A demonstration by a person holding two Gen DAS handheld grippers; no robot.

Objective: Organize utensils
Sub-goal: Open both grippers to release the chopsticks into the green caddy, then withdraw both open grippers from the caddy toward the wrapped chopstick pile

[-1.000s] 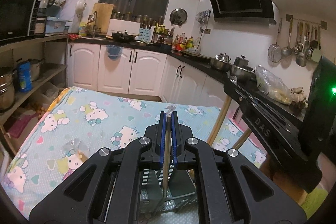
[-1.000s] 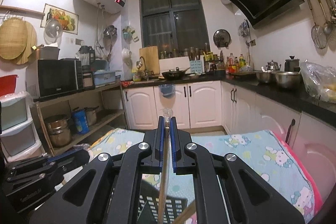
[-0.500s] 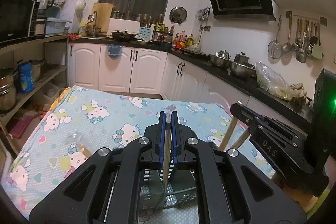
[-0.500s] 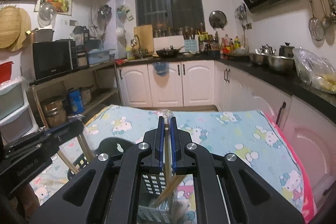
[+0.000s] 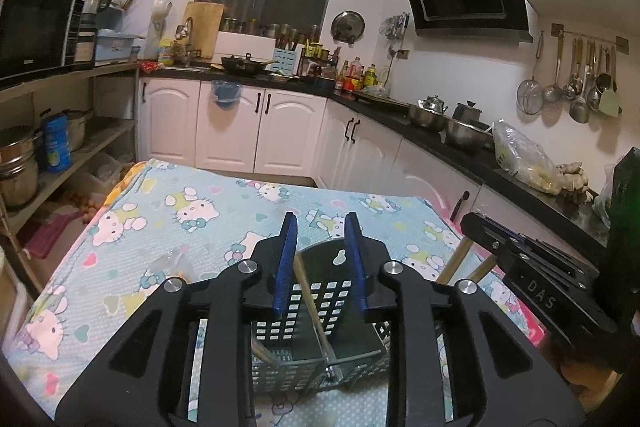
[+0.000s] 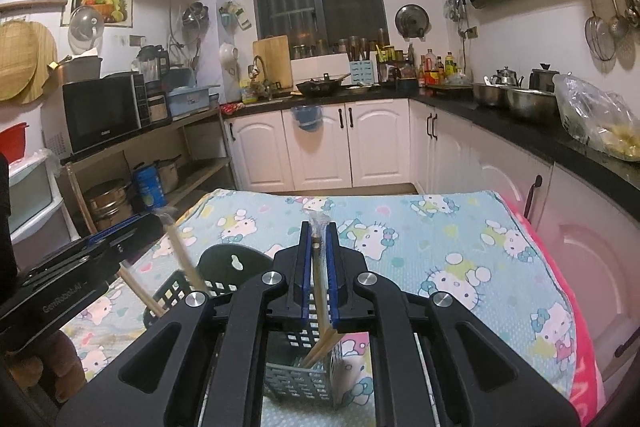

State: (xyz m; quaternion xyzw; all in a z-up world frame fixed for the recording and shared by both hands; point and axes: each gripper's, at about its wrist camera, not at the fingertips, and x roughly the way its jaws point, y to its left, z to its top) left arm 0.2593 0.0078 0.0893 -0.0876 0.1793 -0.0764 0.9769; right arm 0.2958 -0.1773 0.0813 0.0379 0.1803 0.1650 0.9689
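A dark grey slotted utensil basket (image 5: pixel 320 307) stands on the Hello Kitty tablecloth (image 5: pixel 180 211) just under both grippers. My left gripper (image 5: pixel 320 227) is over it with its jaws opening. A plastic-wrapped chopstick (image 5: pixel 308 291) leans loose between the blue pads, its lower end in the basket. My right gripper (image 6: pixel 319 231) holds a pair of wrapped chopsticks (image 6: pixel 320 287) whose tips reach into the basket (image 6: pixel 296 379). Its jaws are just beginning to open, but the pads are still on the sticks. The left gripper (image 6: pixel 156 223) shows at the left of the right wrist view, and the right gripper (image 5: pixel 468 223) at the right of the left wrist view.
White cabinets under a black counter (image 5: pixel 432 143) run along the back and right of the table. A shelf rack with pots and a microwave (image 6: pixel 104 115) stands to the left. A crumpled plastic wrapper (image 5: pixel 168 259) lies on the cloth left of the basket.
My left gripper's jaws have parted and its chopstick has slid down into the basket. My right gripper has tipped downward, bringing its chopsticks over and into the basket.
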